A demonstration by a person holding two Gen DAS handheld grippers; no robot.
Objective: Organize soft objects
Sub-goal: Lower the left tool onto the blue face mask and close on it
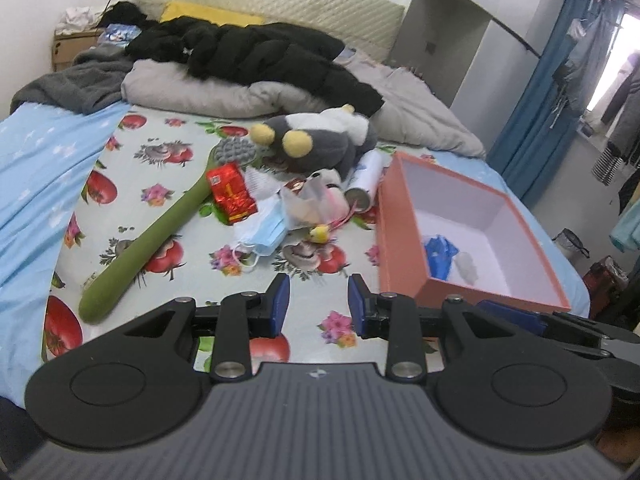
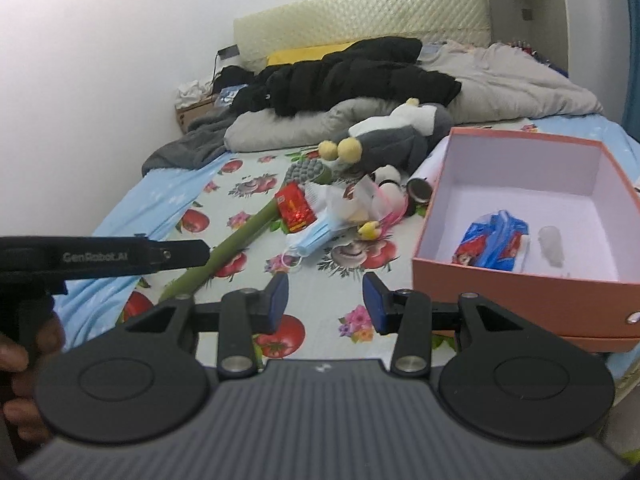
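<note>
A pile lies mid-bed on the fruit-print sheet: a grey plush toy (image 1: 320, 140) (image 2: 392, 136) with yellow ears, a long green massage stick (image 1: 156, 232) (image 2: 236, 240), a red packet (image 1: 232, 194) (image 2: 296, 208), a blue face mask (image 1: 264, 232) (image 2: 312, 236) and a clear bag of small items (image 1: 312, 200) (image 2: 352, 204). An orange box (image 1: 396, 240) (image 2: 520, 292) stands open to the right, holding a blue packet (image 1: 440, 252) (image 2: 496, 240). My left gripper (image 1: 318, 304) is open and empty, short of the pile. My right gripper (image 2: 326, 300) is open and empty beside the box.
A black jacket (image 1: 256, 52) (image 2: 360, 72) lies over grey bedding (image 1: 224, 92) (image 2: 512, 84) by the headboard. A white cylinder (image 1: 366, 180) (image 2: 424, 184) lies between plush and box. A light blue cover (image 1: 36, 168) sits left. The left gripper's body (image 2: 100, 256) shows at the right view's left edge.
</note>
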